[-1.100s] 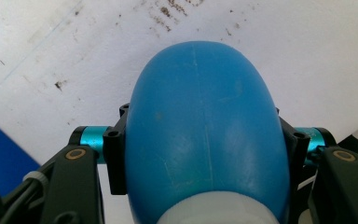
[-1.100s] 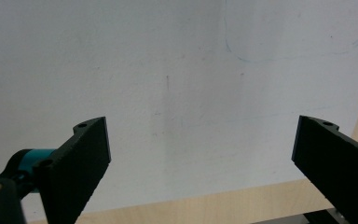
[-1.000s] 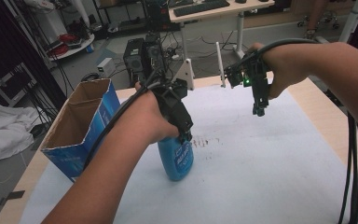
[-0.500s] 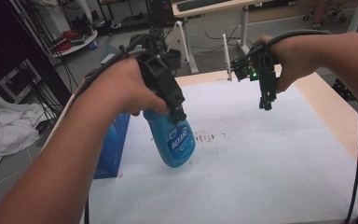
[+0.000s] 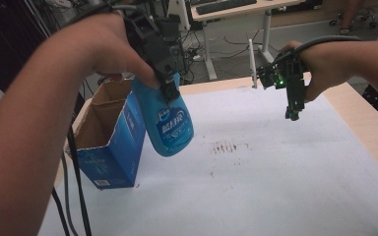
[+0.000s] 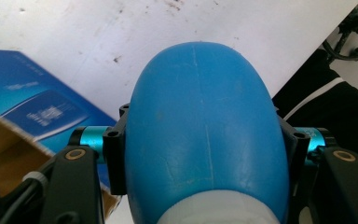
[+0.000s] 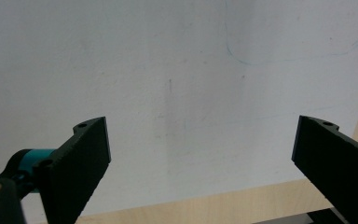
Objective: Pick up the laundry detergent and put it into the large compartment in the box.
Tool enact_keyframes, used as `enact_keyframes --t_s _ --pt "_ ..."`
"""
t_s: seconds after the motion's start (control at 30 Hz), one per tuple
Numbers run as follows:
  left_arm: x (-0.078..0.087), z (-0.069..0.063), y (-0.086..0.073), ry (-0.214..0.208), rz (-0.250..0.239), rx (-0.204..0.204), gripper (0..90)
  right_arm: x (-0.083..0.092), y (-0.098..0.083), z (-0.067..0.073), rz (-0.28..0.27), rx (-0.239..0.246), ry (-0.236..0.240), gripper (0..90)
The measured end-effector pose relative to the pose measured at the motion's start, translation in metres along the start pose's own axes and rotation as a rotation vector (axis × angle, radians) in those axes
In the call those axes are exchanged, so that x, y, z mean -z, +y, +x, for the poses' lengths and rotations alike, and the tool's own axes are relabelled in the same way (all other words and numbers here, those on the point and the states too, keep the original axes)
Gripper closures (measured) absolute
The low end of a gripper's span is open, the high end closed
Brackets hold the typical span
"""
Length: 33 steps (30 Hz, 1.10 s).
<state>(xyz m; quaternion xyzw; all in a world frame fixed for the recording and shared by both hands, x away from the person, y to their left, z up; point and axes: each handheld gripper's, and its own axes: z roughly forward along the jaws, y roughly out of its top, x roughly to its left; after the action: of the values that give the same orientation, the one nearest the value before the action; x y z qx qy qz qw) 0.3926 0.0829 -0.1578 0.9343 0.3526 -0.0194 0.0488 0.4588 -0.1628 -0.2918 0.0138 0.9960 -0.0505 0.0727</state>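
Observation:
A blue plastic bottle [image 5: 166, 118] with a white label hangs in the air over the white table cover, just right of the open cardboard box [image 5: 109, 137]. My left gripper [image 5: 165, 83] is shut on its upper body, base pointing down. In the left gripper view the bottle [image 6: 200, 130] sits between both jaws, whose pads press its sides. My right gripper [image 5: 293, 110] hovers above the right side of the table, pointing down. Its jaws stand wide apart in the right gripper view [image 7: 200, 154], with nothing between them.
The box [image 6: 32, 112] is blue outside and brown inside, open at the top, at the table's left. A white sheet [image 5: 256, 177] with small dark stains covers the wooden table [image 5: 369, 118]. Desks, cables and chairs stand beyond the far edge.
My left gripper has lifted the bottle off the table and carried it up toward the box. The right gripper has stayed in place.

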Motion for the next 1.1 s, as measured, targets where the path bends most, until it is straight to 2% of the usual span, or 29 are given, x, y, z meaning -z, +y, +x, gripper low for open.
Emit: enact_keyframes --t_s 0.13,0.27,0.4,0.43,0.57,0.67,0.8,0.87,0.9,0.93,1.0,1.1 --pt "0.015 0.005 -0.003 0.002 -0.013 0.000 37.8 -0.001 0.001 0.000 0.001 0.002 -0.001 3.4" --pt "0.035 0.014 -0.008 0.010 -0.023 0.022 37.7 -0.001 0.003 0.000 0.002 0.006 -0.003 3.4" --pt "0.045 0.020 -0.012 0.022 -0.030 0.043 37.8 -0.001 0.003 0.000 -0.002 -0.002 -0.003 3.4" --pt "0.051 0.027 -0.017 0.027 -0.037 0.069 37.8 -0.001 0.003 0.001 0.000 -0.002 -0.004 3.4" --pt "0.058 0.042 -0.029 0.034 -0.042 0.117 37.8 -0.001 0.002 0.000 -0.003 -0.003 -0.006 3.4" --pt "0.063 0.053 -0.040 0.045 -0.056 0.168 37.7 -0.002 0.001 0.000 0.000 -0.003 -0.006 3.4" --pt "0.068 0.067 -0.052 0.051 -0.042 0.199 37.8 -0.003 0.003 -0.001 -0.002 -0.004 -0.007 3.4" --pt "0.069 0.075 -0.059 0.048 -0.042 0.232 37.8 -0.003 0.004 -0.001 0.002 0.002 -0.004 3.3" --pt "0.069 0.075 -0.059 0.048 -0.042 0.232 37.8 -0.004 0.005 -0.001 0.001 0.003 -0.005 3.4" --pt "0.070 0.083 -0.065 0.047 -0.038 0.260 37.8 -0.004 0.006 -0.001 0.004 0.004 -0.004 3.4" --pt "0.071 0.086 -0.067 0.048 -0.038 0.274 37.8 -0.004 0.006 -0.001 0.001 0.002 -0.003 3.4" --pt "0.071 0.099 -0.077 0.060 -0.035 0.344 37.8 -0.004 0.007 -0.002 -0.002 -0.003 -0.003 3.4"
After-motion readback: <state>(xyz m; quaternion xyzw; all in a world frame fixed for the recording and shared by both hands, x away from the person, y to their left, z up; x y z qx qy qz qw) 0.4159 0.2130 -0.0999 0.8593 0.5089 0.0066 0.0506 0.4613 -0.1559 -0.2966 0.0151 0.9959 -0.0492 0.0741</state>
